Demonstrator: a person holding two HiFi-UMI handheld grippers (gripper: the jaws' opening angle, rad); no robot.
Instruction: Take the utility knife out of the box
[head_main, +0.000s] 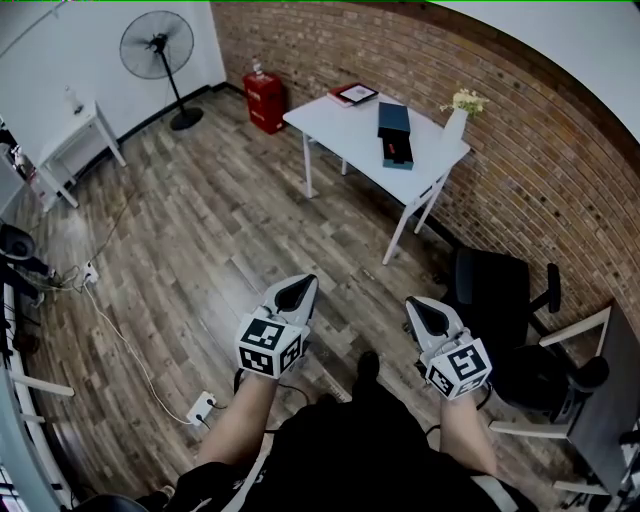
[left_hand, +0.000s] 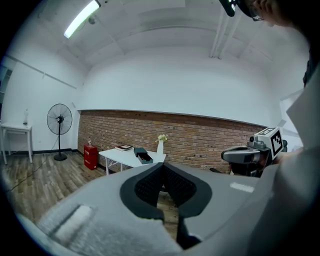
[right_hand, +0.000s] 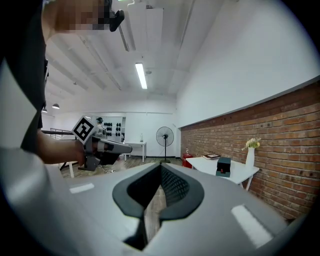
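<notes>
The left claw (head_main: 293, 296) and right claw (head_main: 428, 315) are held shut, nothing between them. The open box (head_main: 398, 153) — something red inside, presumably the utility knife — lies well ahead on the white worktop (head_main: 340, 125), long axis pointing away; the right claw is judged nearer.

I see a red brick wall (head_main: 520, 150) along the right and a white wall (head_main: 60, 50) at the far end, over a grey-brown plank floor (head_main: 220, 230). A white table (head_main: 335, 135) stands by the brick, a pedestal fan (head_main: 157, 45) in the corner, and a black office chair (head_main: 495, 290) nearer me. A strip light (left_hand: 81, 18) glows overhead.
</notes>
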